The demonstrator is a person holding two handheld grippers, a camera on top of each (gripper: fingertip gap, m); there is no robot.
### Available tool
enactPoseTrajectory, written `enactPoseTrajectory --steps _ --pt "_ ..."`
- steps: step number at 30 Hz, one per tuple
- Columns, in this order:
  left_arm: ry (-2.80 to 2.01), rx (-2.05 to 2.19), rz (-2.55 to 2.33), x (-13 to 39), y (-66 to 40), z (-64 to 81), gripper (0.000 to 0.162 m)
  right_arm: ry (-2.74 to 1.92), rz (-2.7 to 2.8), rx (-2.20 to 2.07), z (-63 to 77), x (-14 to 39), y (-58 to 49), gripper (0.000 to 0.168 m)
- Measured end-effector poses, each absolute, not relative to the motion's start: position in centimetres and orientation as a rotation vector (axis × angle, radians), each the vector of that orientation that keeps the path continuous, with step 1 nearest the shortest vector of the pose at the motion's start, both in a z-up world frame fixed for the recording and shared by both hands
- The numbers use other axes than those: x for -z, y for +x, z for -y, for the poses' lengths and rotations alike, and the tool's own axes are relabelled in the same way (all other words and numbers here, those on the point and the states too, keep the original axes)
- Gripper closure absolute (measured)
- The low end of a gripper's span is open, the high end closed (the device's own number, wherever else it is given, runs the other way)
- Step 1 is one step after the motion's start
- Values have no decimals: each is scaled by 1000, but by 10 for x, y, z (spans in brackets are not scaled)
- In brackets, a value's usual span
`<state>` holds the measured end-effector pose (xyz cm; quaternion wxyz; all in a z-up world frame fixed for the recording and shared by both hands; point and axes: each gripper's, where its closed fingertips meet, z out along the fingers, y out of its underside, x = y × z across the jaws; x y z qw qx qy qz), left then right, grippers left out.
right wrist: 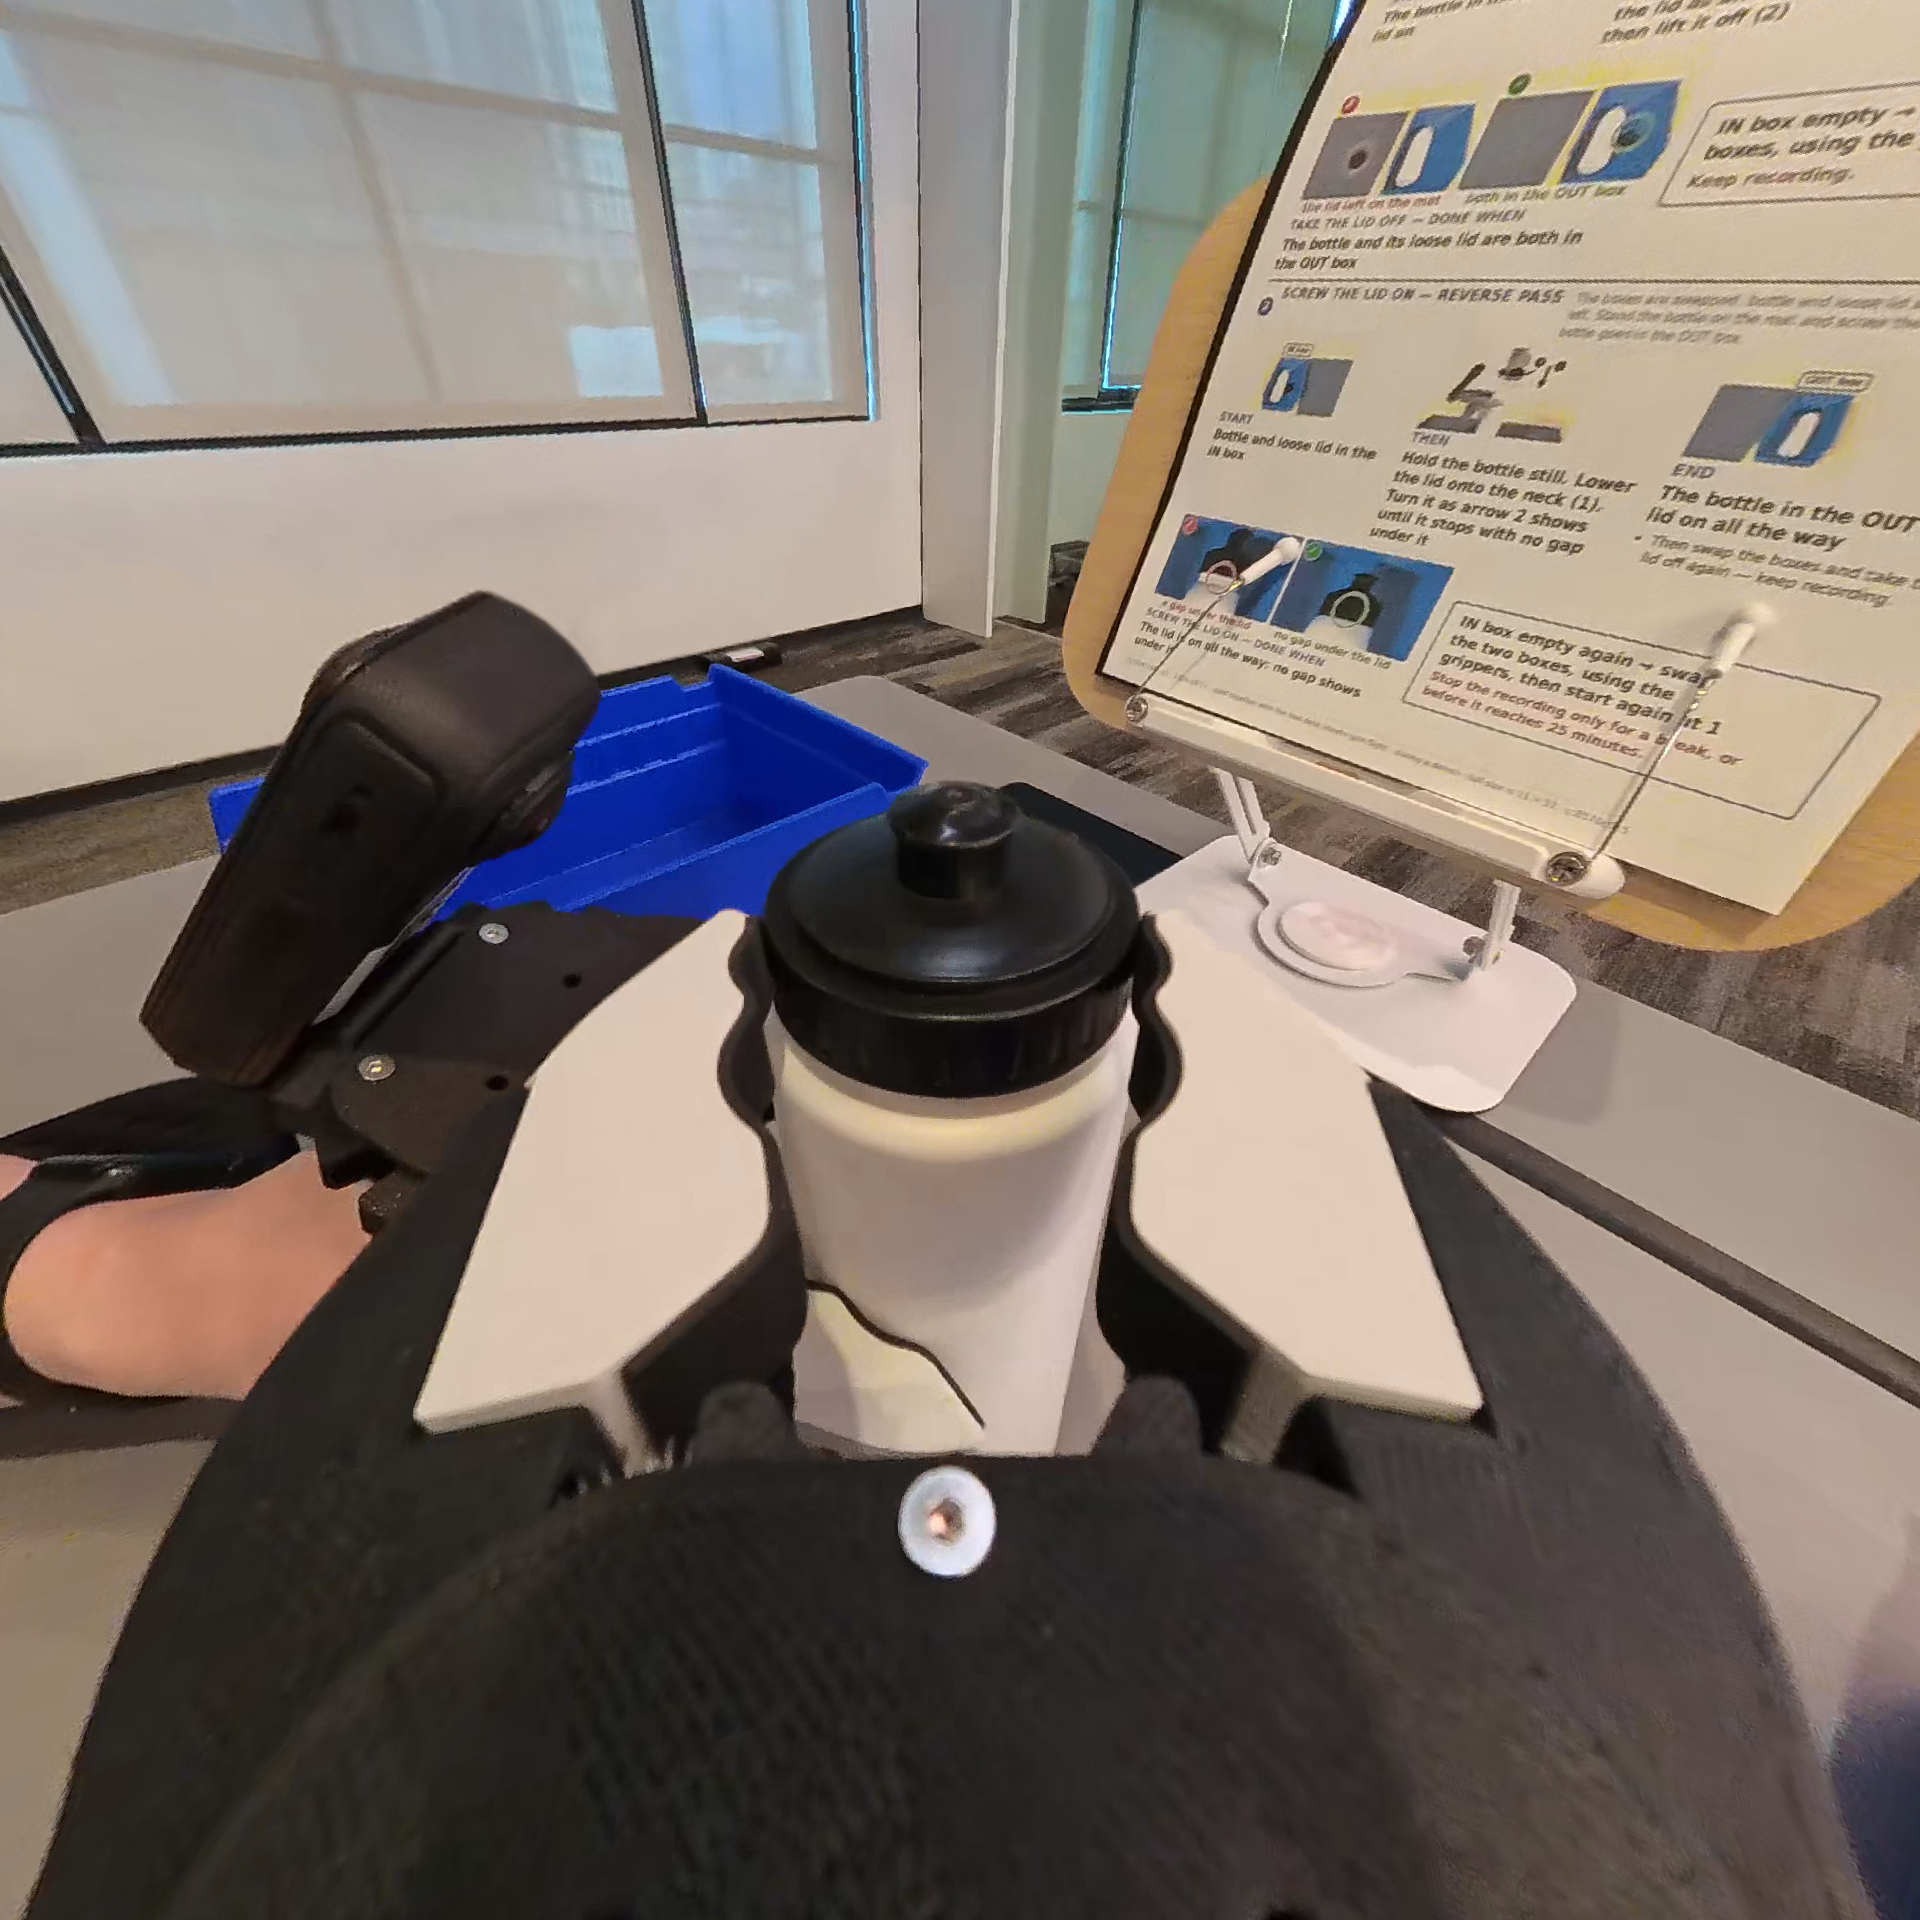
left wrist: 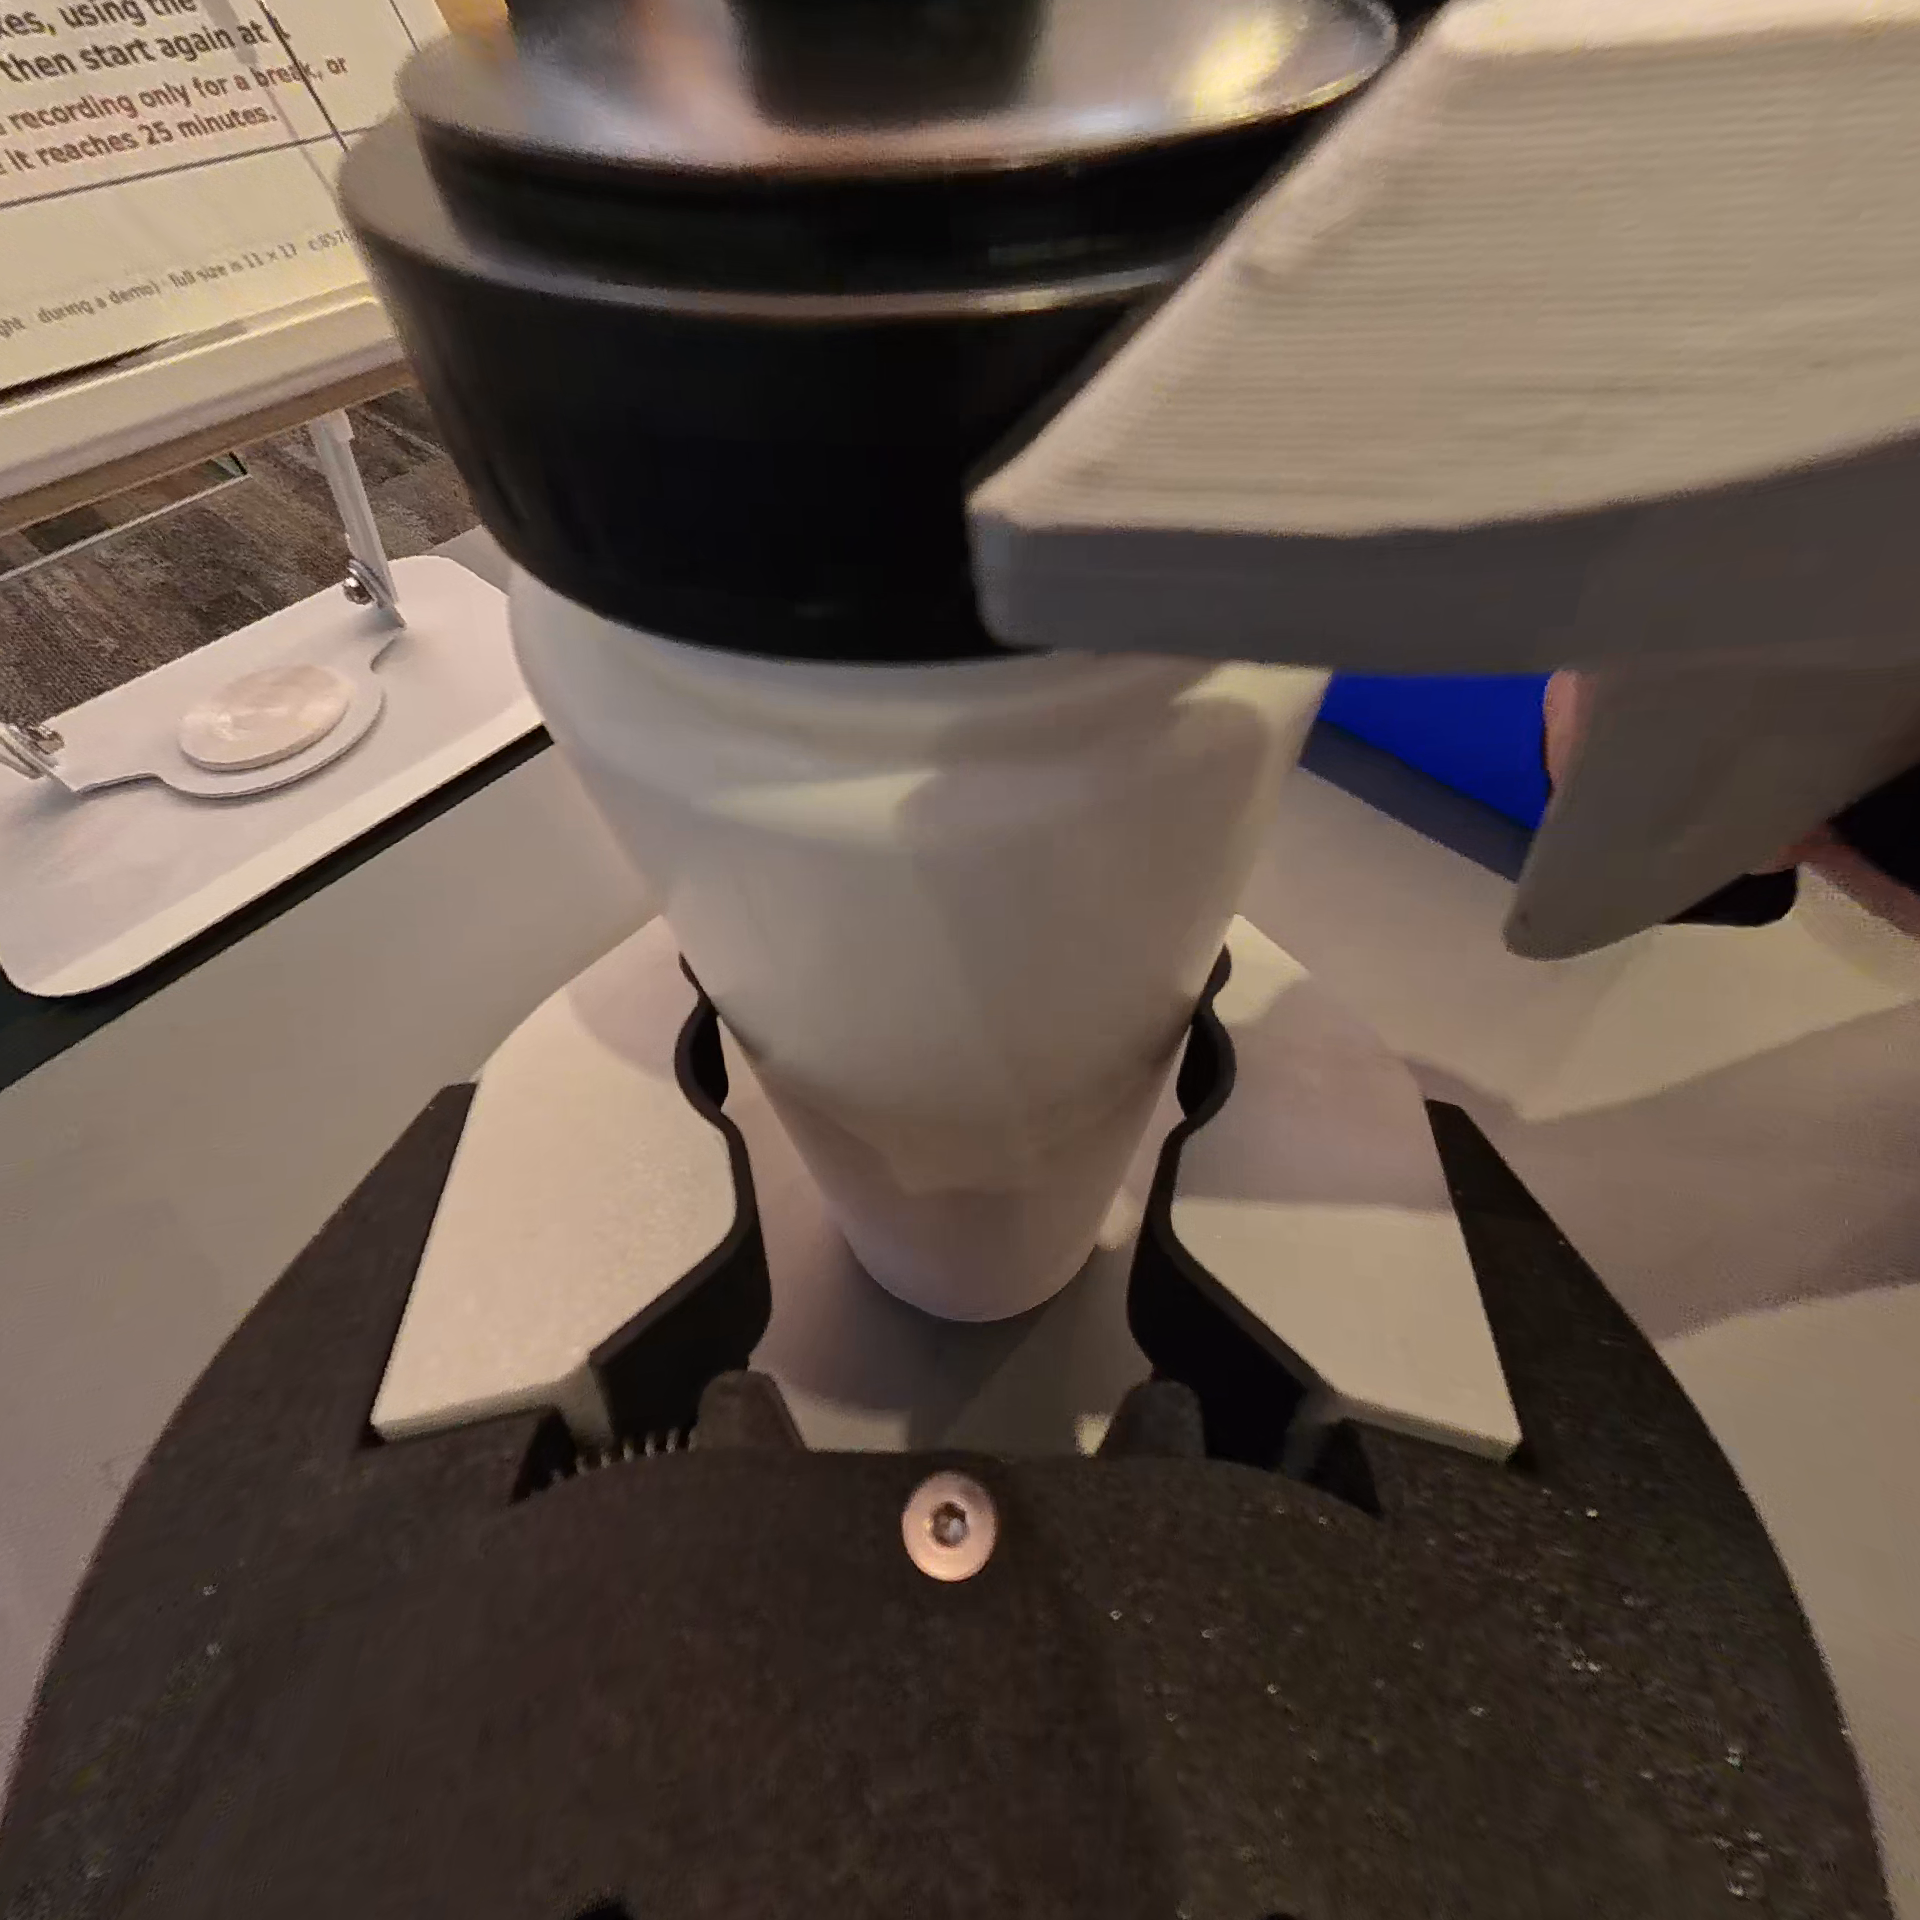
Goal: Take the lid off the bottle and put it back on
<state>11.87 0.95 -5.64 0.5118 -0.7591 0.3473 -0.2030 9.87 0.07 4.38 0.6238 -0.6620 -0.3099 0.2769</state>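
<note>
Right gripper (right wrist: 951, 1049) fingers pressed on black lid (right wrist: 951, 956) | left gripper (left wrist: 956, 1101) apparently pinching white bottle (left wrist: 935, 935) lower down | bottle upright near tabletop's (right wrist: 1714, 1174) far edge, blue bin (right wrist: 707, 790) behind
</note>
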Motion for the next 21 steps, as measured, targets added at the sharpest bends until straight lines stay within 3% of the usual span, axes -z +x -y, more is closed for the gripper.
enactPoseTrajectory --steps 8,21 --pt "-1749 558 -988 56 129 3 75 -1457 1182 -823 17 -41 103 87" --pt "-1763 614 -991 57 136 9 75 -1434 1158 -854 14 -42 105 95"
